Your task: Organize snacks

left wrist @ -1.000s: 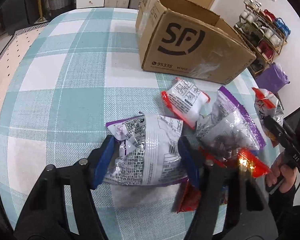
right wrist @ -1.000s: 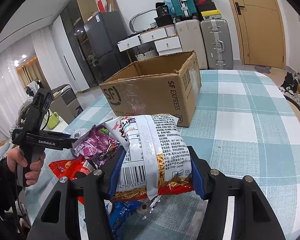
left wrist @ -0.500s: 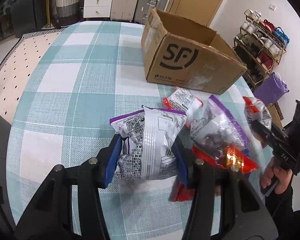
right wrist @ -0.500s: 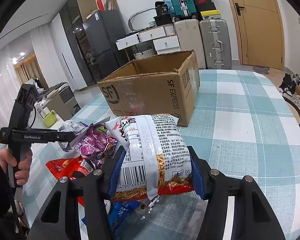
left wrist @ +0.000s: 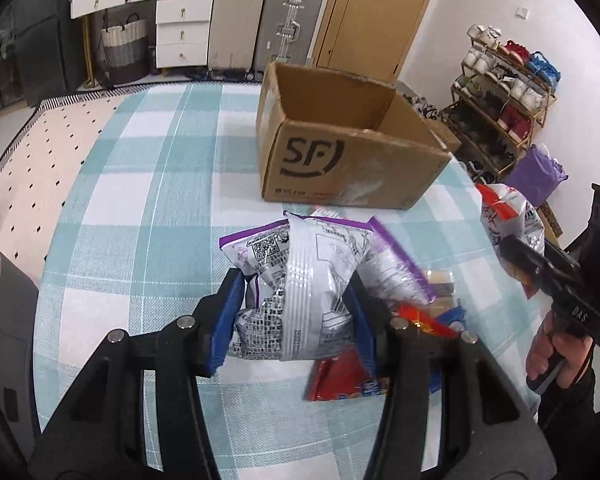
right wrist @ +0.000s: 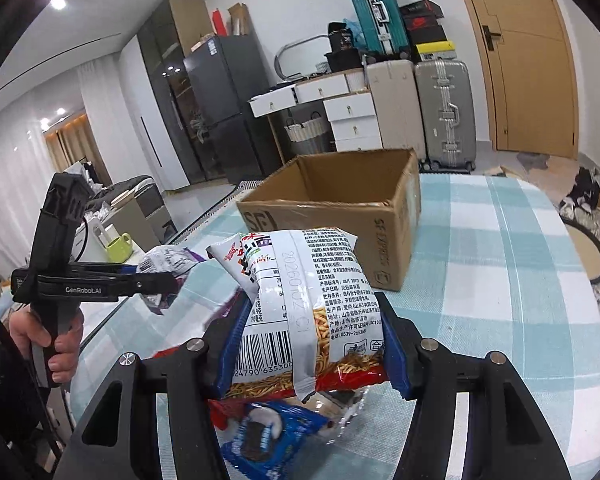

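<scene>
Both packets are rising off the desk (left wrist: 148, 200) since a second ago; I am holding the purple-edged packet (left wrist: 300, 280) in the left gripper (left wrist: 296, 316), the noodle-snack packet (right wrist: 304, 312) in the right gripper (right wrist: 312, 356), jaws clamping each; next, carrying them over the open cardboard box (left wrist: 340, 160).

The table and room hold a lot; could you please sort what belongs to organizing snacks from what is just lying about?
Job:
purple-edged snack bag in left gripper
noodle-snack bag in right gripper
cardboard box
blue cookie pack

Lying about:
suitcases
shoe rack
green mug
</scene>
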### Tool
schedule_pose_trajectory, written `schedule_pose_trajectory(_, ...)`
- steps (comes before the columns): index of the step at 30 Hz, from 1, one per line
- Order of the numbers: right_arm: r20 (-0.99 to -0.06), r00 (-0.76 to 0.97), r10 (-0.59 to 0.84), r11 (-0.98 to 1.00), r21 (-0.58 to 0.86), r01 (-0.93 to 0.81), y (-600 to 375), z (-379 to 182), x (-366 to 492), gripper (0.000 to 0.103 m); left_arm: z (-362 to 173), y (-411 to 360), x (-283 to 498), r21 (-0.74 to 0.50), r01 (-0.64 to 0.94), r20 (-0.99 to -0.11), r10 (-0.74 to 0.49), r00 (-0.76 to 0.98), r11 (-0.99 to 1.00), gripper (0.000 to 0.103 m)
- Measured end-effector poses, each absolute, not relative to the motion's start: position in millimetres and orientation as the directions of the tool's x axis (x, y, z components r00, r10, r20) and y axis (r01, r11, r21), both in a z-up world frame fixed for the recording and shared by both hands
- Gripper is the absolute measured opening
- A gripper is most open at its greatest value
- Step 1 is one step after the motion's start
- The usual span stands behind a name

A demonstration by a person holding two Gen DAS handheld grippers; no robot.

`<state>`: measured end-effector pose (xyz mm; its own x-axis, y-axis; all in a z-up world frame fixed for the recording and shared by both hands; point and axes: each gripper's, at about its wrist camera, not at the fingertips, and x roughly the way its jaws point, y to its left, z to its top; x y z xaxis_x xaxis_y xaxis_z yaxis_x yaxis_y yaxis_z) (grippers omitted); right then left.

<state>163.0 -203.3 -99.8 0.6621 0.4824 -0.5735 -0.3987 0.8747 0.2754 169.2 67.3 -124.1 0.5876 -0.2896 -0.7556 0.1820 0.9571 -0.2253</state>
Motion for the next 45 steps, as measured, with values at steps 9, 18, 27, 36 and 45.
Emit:
schedule_pose_trajectory(9,-0.519,0.667,0.534,0.845,0.309,-0.436,-187,-73,139,0.059,-94,61,142,-0.217,0.197,-0.716,-0.293,0.634,0.956,0.048)
schedule_pose_trajectory(18,-0.485,0.689,0.539,0.842,0.295,-0.451,-179,-43,113,0.060,-66,58,120,-0.208,0.224,-0.673,-0.305,0.674,0.952,0.048)
schedule_pose_trajectory(27,-0.451,0.703,0.549,0.835,0.306,-0.456,-170,-10,94,0.060,-35,58,107,-0.194,0.239,-0.640,-0.307,0.705,0.952,0.048)
schedule_pose_trajectory(36,-0.444,0.707,0.551,0.834,0.295,-0.465,-163,9,104,0.060,-23,52,111,-0.208,0.249,-0.627,-0.324,0.708,0.946,0.048)
schedule_pose_trajectory(45,-0.459,0.703,0.543,0.840,0.293,-0.457,-168,12,134,0.060,-12,41,149,-0.183,0.255,-0.638,-0.313,0.703,0.949,0.048)
